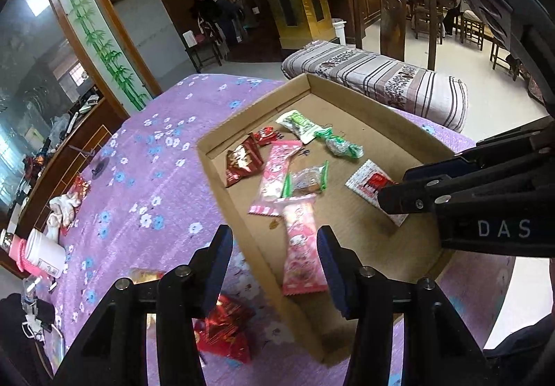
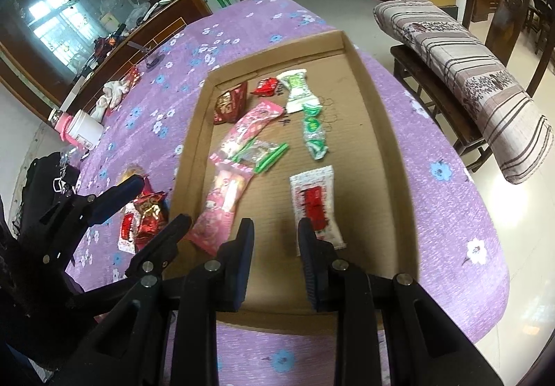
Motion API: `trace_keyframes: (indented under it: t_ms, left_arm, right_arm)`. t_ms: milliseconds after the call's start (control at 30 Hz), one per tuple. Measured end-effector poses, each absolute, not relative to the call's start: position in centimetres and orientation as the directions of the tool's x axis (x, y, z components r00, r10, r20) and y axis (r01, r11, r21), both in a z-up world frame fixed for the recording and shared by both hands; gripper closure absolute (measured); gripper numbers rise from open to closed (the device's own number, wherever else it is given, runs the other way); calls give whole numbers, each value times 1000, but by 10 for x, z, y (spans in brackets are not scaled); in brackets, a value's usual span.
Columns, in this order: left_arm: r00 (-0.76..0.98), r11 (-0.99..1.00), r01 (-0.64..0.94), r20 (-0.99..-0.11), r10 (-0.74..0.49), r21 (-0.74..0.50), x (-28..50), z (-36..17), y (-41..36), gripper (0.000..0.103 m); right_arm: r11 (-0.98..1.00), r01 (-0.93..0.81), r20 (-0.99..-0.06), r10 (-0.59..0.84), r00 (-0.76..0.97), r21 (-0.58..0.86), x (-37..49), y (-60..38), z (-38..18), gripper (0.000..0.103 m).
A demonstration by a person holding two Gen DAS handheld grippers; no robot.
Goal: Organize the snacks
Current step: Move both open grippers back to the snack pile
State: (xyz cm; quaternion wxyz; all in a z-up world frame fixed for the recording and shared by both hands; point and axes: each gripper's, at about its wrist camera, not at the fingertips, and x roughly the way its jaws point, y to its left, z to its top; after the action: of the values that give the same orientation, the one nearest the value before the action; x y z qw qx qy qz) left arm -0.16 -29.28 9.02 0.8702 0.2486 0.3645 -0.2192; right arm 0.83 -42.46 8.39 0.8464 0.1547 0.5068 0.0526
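Black left gripper point(image 1: 274, 268) hangs over the cardboard tray's point(image 1: 222, 198) near-left rim, jaws apart, nothing clamped; a pink snack pack point(image 1: 301, 247) lies under the gap. Right gripper point(image 2: 274, 247) hovers inside the tray, jaws narrowly parted and empty, beside a white-red sachet point(image 2: 314, 202). Tray count: two pink packs, two red, two green-white, one clear green-edged, one white-red sachet. Red packets point(image 2: 147, 217) lie outside the left wall on the purple cloth point(image 1: 145, 177). Tray's right half is mostly bare.
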Motion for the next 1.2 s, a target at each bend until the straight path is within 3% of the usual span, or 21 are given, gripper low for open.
trace_keyframes:
  t_ms: [900,1067,1200]
  left_arm:
    - [658,839,483,-736,-158,252,-9,94,-208,45]
    - [606,900,412,-781,-151,145,1,84,-156,41]
    - [506,942,334,-842,-187,-9,11,65,-105,41]
  right_arm:
    - [956,2,-847,258,464,292,2,-347,91,78]
    - [955,-2,-845,263,466,296,-1,-335,92,77]
    - [955,4,-847,261,464,296,-5,-332,89,77]
